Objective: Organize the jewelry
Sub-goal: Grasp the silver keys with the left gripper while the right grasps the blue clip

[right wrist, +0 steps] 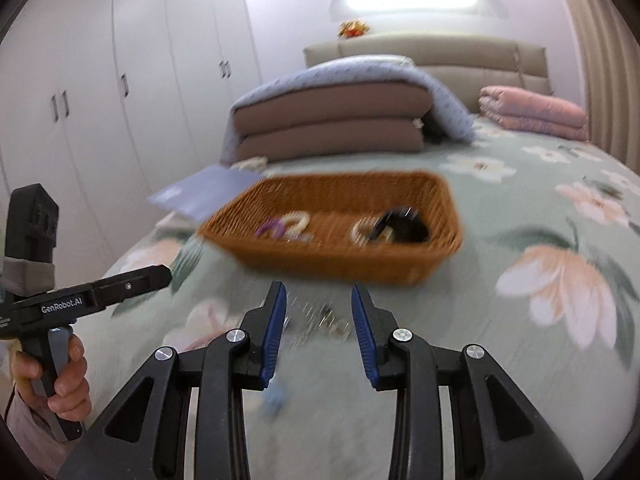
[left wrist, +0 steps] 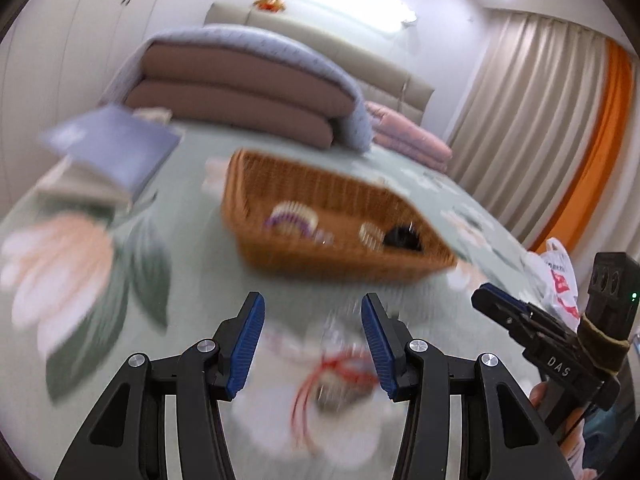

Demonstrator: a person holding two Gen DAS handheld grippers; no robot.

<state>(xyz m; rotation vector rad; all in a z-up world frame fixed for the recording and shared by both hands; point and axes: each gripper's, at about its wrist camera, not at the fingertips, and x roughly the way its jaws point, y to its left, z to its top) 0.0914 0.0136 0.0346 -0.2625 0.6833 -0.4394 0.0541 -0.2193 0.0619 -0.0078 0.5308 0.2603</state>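
My left gripper [left wrist: 312,298] stands open over the flowered bedspread. A blurred trinket with a red string [left wrist: 340,364] lies on the cover between and below its fingers, not pinched. In front sits a wicker basket [left wrist: 340,268] holding a white and purple bead bracelet [left wrist: 294,218], a pale bracelet [left wrist: 370,234] and a black item [left wrist: 402,236]. My right gripper [right wrist: 318,288] is also open, with a silvery chain [right wrist: 320,318] lying on the bed between its fingers. The same basket [right wrist: 332,264] is just beyond it. Each gripper shows at the edge of the other's view: the right gripper [left wrist: 480,296], the left gripper [right wrist: 166,272].
Folded brown and blue quilts [right wrist: 332,120] and a pink quilt [right wrist: 532,112] lie near the headboard. A blue booklet [left wrist: 116,148] rests left of the basket. A plastic bag [left wrist: 560,276] sits at the right bed edge. A small blue object [right wrist: 274,398] lies under the right gripper. White wardrobes [right wrist: 120,80] line the left wall.
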